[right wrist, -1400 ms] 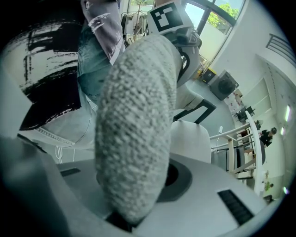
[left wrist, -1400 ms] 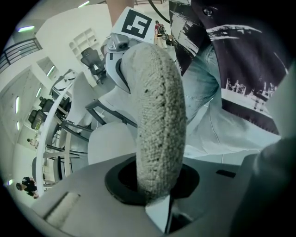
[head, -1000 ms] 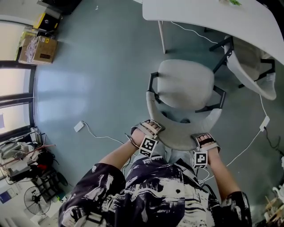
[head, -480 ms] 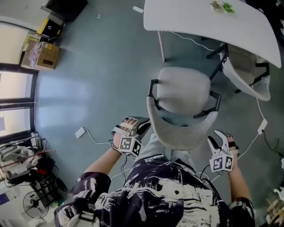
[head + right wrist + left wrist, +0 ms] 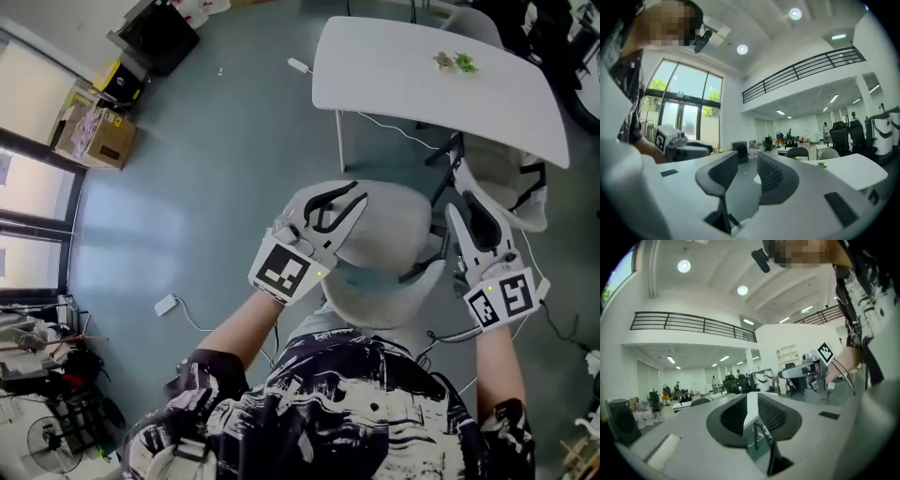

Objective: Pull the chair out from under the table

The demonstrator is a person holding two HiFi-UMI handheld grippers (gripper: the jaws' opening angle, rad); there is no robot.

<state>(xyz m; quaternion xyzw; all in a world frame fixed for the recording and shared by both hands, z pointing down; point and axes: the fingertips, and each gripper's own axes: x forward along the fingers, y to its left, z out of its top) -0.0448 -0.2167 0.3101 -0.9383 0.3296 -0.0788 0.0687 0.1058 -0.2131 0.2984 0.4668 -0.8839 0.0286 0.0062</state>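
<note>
The grey chair [image 5: 389, 246] stands on the floor in front of the white table [image 5: 412, 70], its seat outside the tabletop's edge. Both grippers are raised high above it, close to the head camera, and point level. My left gripper [image 5: 347, 200] hangs over the chair's left side, its jaws closing with nothing between them. My right gripper [image 5: 464, 208] is over the chair's right side, its jaws closing too and also empty. The left gripper view shows its own jaws [image 5: 751, 401] with a gap and the right gripper [image 5: 806, 371] beyond; the right gripper view shows its jaws [image 5: 746, 164] likewise.
A second grey chair [image 5: 514, 187] is tucked under the table's right end. Small green sprigs [image 5: 457, 62] lie on the tabletop. A cardboard box [image 5: 98, 136] and a black unit [image 5: 159, 37] stand at the left by the windows. A white adapter [image 5: 167, 305] with cable lies on the floor.
Both grippers have come off the chair's back, swung out to its sides, then risen far up towards the camera and turned level. The chair stays pulled out.
</note>
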